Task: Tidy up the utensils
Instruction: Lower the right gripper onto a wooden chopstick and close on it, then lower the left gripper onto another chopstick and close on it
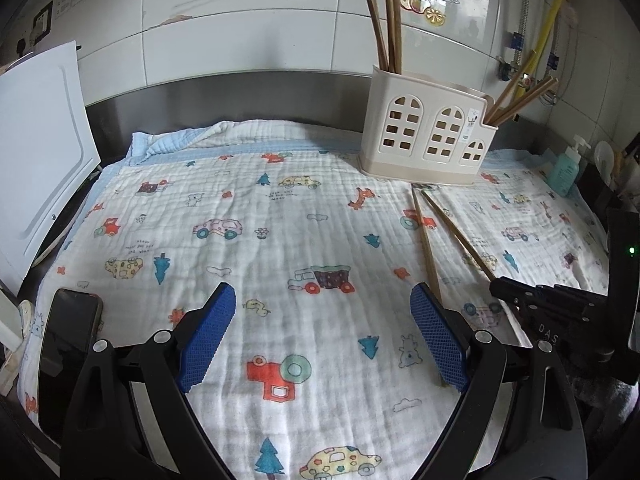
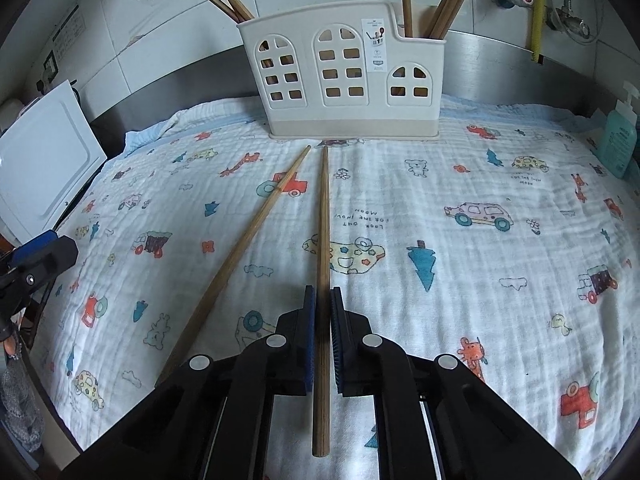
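Observation:
A cream utensil holder with arched windows stands at the back of the cloth, with several brown chopsticks upright in its left and right compartments. Two loose chopsticks lie on the cloth in front of it. My right gripper is shut on the right chopstick, near its thick end, with the tip pointing at the holder. The other chopstick lies free to its left. My left gripper is open and empty above the cloth, left of the chopsticks. The right gripper shows at that view's right edge.
A patterned white cloth covers the counter. A dark phone lies at its left edge. A white board leans at the left. A teal soap bottle stands at the far right. A tiled wall with pipes is behind.

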A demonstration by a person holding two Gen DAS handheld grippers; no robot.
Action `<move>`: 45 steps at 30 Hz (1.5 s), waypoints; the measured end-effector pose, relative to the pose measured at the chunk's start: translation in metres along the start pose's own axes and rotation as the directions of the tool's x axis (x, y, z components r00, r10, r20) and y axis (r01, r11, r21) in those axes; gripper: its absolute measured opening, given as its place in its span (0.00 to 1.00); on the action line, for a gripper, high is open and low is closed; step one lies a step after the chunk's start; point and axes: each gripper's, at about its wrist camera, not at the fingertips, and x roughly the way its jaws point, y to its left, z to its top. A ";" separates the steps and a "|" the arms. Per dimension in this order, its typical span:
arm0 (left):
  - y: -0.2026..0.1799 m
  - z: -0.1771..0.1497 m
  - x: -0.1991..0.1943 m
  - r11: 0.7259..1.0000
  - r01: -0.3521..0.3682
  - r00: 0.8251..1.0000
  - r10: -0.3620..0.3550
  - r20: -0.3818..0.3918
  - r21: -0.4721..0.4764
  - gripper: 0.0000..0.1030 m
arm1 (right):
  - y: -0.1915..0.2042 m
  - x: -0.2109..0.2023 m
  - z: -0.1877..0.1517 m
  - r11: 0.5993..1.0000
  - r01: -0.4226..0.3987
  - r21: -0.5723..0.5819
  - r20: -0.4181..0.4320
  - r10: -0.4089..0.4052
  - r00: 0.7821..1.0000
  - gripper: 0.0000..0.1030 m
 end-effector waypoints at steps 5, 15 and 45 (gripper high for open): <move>-0.016 -0.004 0.003 0.999 0.031 0.999 -0.031 -0.007 0.031 0.86 | -0.005 -0.014 0.000 1.000 -0.004 0.009 0.030 0.004 1.000 0.07; -0.048 -0.010 0.011 0.990 0.096 0.995 -0.095 -0.018 0.100 0.79 | -0.009 -0.049 0.005 1.000 -0.017 0.017 0.120 0.014 0.993 0.06; -0.079 -0.018 0.061 0.973 0.206 0.966 -0.186 -0.179 0.102 0.13 | -0.022 -0.072 0.004 0.998 -0.049 0.028 0.181 0.043 0.982 0.06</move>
